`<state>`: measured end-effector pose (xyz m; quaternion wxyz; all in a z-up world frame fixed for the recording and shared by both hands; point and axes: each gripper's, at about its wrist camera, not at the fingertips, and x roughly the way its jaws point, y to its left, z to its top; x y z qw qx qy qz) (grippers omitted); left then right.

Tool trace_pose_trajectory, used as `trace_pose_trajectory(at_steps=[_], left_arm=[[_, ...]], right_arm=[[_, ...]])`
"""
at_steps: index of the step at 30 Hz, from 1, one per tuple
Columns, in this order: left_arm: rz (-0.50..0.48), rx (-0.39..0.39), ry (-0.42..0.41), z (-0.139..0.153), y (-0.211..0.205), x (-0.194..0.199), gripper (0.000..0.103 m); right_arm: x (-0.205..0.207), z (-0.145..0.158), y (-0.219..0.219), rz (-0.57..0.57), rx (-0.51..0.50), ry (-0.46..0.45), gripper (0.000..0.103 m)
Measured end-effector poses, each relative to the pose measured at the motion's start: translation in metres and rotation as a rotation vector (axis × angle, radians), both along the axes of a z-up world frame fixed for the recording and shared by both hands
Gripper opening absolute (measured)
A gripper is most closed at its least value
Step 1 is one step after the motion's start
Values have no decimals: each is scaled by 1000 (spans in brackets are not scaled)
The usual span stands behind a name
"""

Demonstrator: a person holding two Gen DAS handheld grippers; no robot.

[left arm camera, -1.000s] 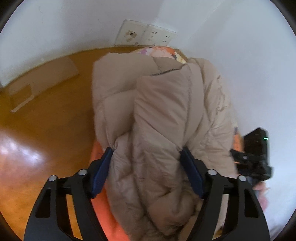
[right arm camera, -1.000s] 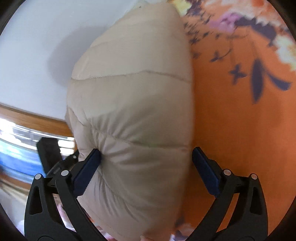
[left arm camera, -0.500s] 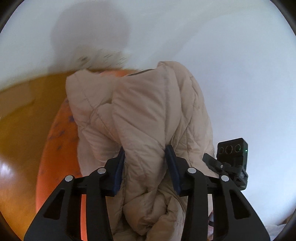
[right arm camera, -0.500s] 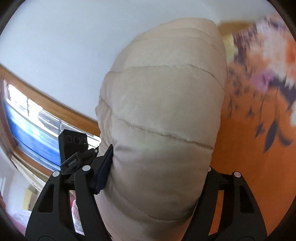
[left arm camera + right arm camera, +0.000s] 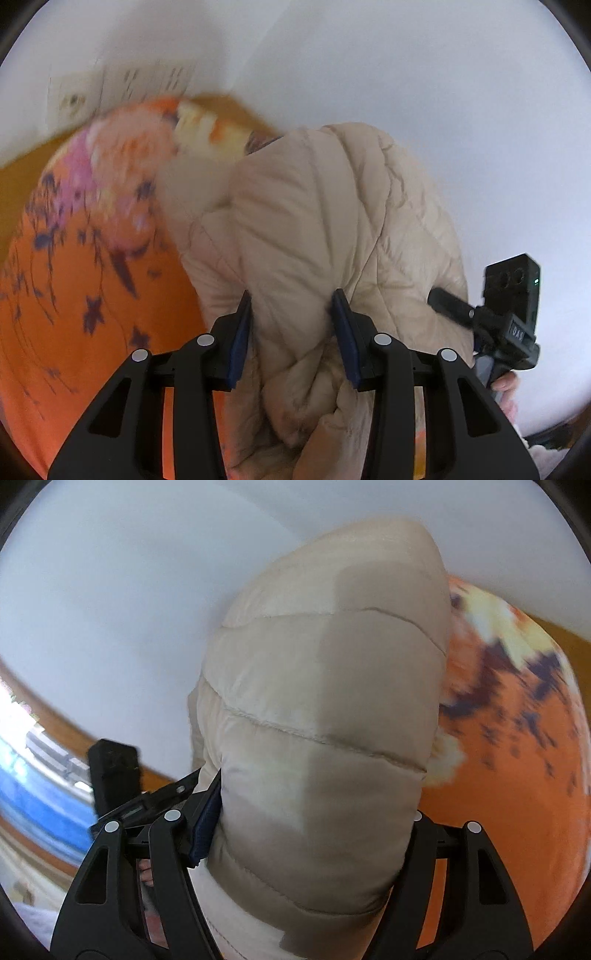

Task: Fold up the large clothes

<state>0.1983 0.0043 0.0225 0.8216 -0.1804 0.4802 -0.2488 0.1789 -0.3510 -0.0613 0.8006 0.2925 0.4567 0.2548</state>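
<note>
- The left gripper (image 5: 291,332) clenches a bunched fold of the beige quilted puffer coat (image 5: 332,229), blue pads (image 5: 240,332) sunk into the padding.
- The right gripper (image 5: 310,812) grasps a fat padded section of that coat (image 5: 325,701), its jaws easing slightly wider around the bulk.
- The coat hangs lifted above the orange floral bedspread (image 5: 74,302) (white wall behind).
- Done well, both grips probably stay level so the fold lands square.

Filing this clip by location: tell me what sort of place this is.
Probably a bedroom at home. An orange floral bedspread lies under the beige puffer coat, wall sockets sit in the white wall, and a wood-framed window shows at the side.
</note>
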Motion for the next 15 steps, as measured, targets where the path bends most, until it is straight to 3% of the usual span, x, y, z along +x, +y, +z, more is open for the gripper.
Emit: trace_pose_trajectory(at_steps=[3, 5, 10, 12, 15], left_arm=[[19, 7, 67, -22, -4, 1, 43], [19, 43, 59, -26, -8, -1, 44], [37, 124, 32, -29, -7, -10, 46], [51, 162, 33, -30, -4, -13, 47], [82, 233, 41, -36, 1, -15, 47]], right_arm=[[1, -22, -13, -9, 0, 92, 74], [-4, -22, -18, -6, -11, 108, 74], [-24, -7, -33, -39, -83, 39, 74], [-3, -11, -38, -12, -164, 16, 68], [14, -23, -14, 30, -262, 21, 67]])
